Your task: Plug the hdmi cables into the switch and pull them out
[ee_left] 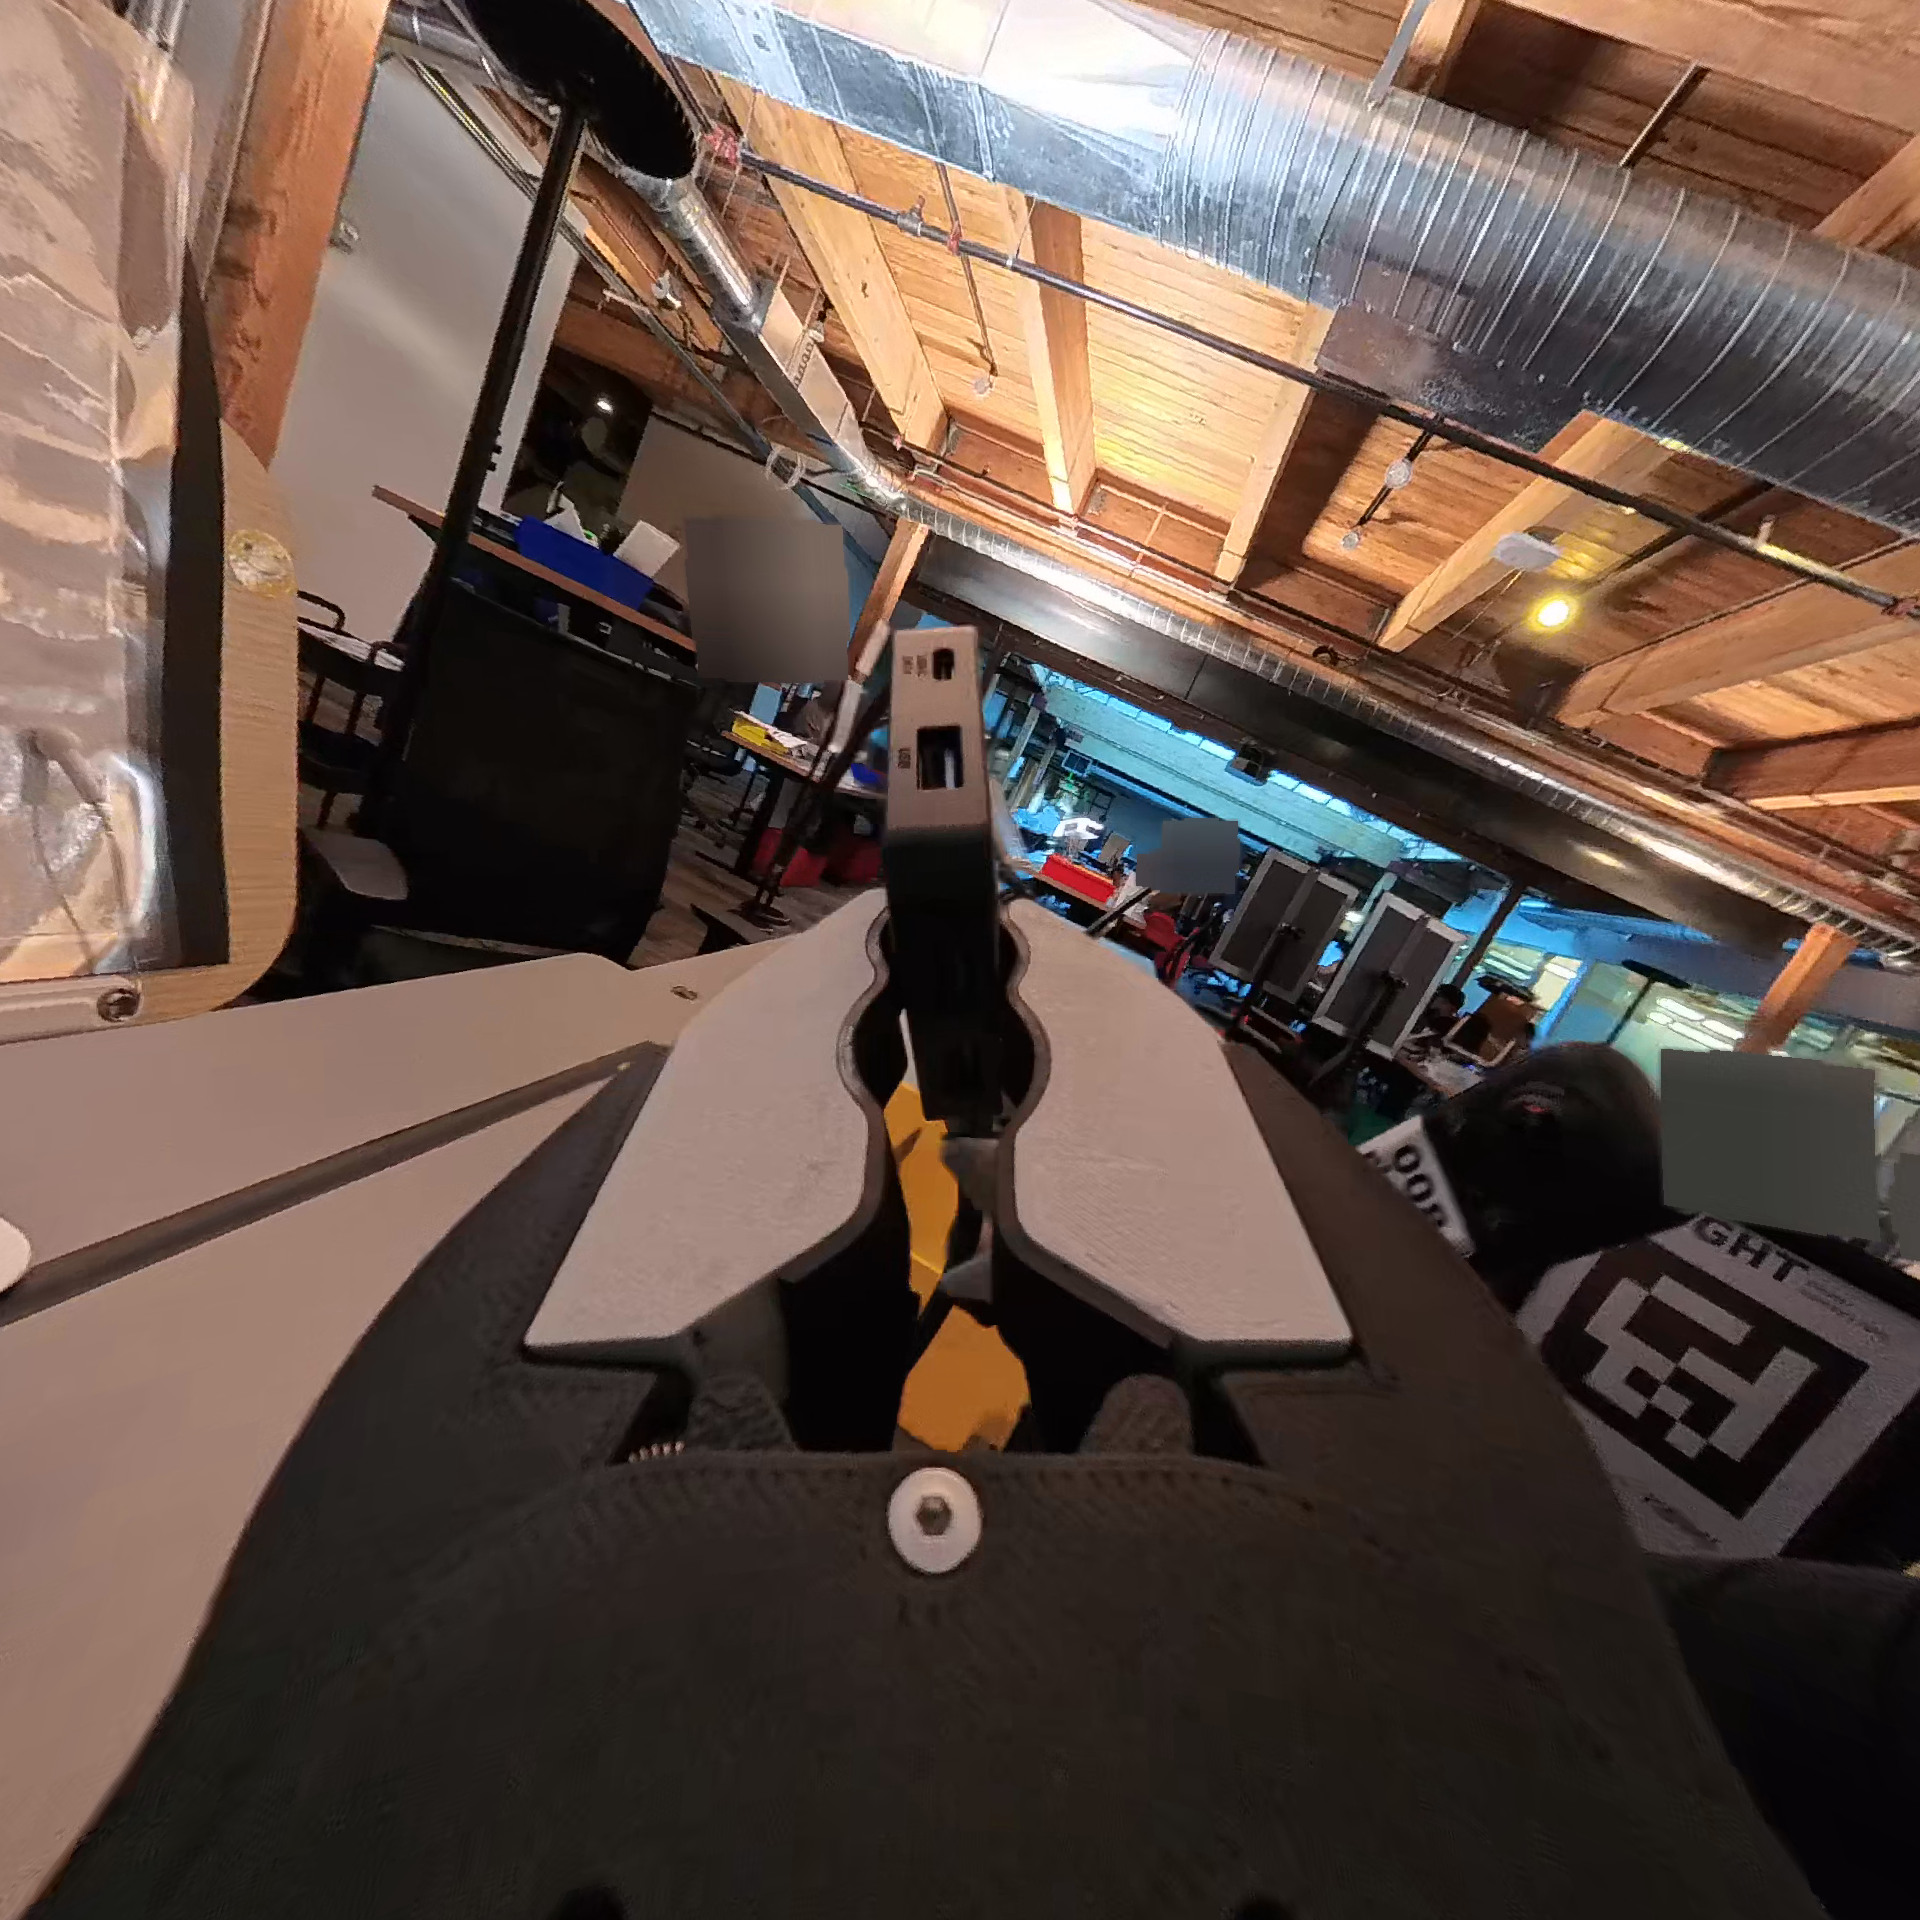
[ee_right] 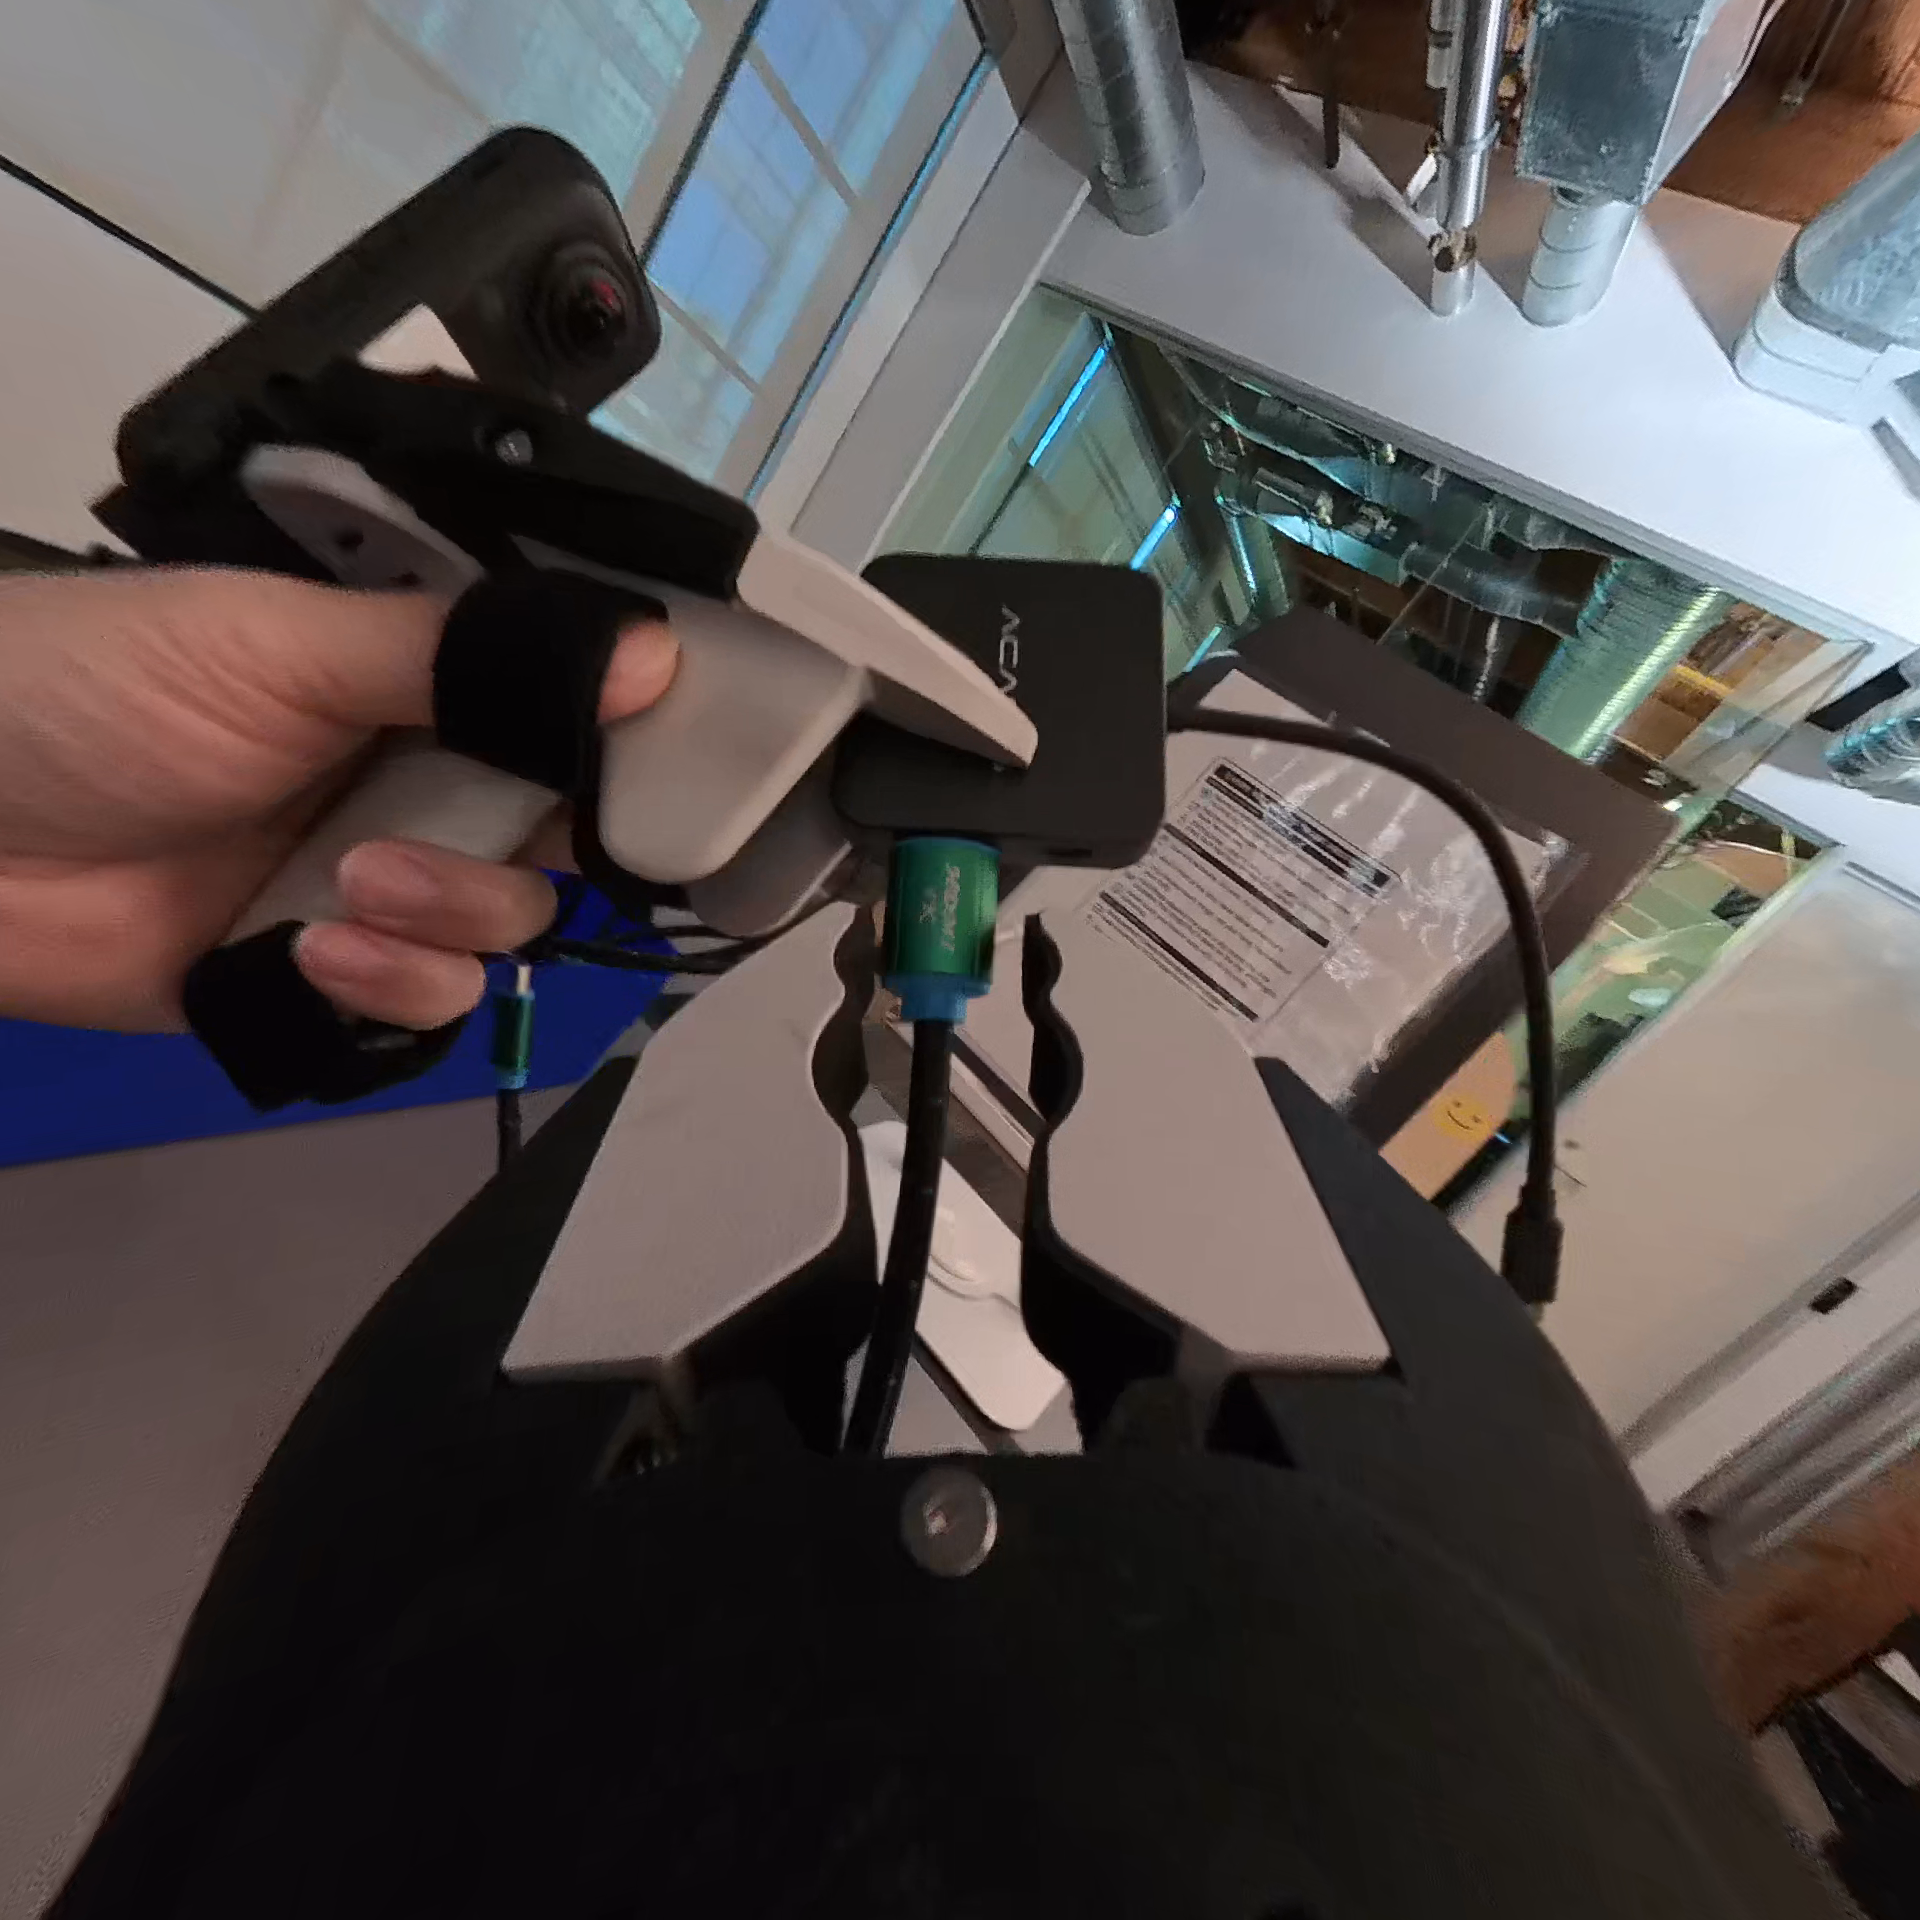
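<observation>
My left gripper (ee_left: 940,935) is shut on the black switch box (ee_left: 935,790) and holds it edge-on in the air, ports facing away. In the right wrist view a hand holds that gripper (ee_right: 977,758) clamped on the switch (ee_right: 1070,675). A green HDMI plug (ee_right: 938,914) with a black cable sits in the switch's lower edge. My right gripper (ee_right: 940,935) is open, with a finger on each side of the plug and a small gap on both sides. A second green plug (ee_right: 512,1029) hangs loose at the left.
A thin black cable (ee_right: 1496,831) loops from the switch and ends in a dangling black plug (ee_right: 1532,1247). A blue bin (ee_right: 104,1081) stands at the left on the grey table (ee_left: 260,1122). The tagged body of my right gripper (ee_left: 1704,1382) is close at the lower right. Only a small space, under 4 cm, lies between the two pairs of fingers.
</observation>
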`<state>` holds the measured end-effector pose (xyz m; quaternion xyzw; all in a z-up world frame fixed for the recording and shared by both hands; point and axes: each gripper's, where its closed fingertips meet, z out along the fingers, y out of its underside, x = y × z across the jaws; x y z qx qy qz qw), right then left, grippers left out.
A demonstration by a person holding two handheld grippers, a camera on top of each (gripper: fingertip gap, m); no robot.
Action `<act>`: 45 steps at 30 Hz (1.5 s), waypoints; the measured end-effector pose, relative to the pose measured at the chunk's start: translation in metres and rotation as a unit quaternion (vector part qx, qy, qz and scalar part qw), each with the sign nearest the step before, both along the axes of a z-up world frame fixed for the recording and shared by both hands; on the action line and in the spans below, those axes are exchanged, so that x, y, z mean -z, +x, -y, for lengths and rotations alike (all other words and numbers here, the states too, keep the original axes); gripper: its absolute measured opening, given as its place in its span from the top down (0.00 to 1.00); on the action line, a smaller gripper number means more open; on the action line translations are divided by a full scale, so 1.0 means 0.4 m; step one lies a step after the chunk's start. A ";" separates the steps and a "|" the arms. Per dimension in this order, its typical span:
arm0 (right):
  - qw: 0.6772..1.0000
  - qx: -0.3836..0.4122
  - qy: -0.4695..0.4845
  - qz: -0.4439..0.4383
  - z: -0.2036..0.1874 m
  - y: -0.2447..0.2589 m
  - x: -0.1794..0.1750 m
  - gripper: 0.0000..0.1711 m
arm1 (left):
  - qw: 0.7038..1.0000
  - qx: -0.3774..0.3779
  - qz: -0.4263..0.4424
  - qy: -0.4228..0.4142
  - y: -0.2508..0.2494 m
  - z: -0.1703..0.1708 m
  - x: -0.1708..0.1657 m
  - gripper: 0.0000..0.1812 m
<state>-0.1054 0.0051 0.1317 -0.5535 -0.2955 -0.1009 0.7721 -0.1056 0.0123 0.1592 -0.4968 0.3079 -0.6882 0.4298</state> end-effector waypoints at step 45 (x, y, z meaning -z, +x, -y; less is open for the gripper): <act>0.997 0.051 0.026 0.052 0.282 0.403 -0.186 0.87 | 0.990 0.080 0.117 0.025 -0.196 0.007 -0.162 0.93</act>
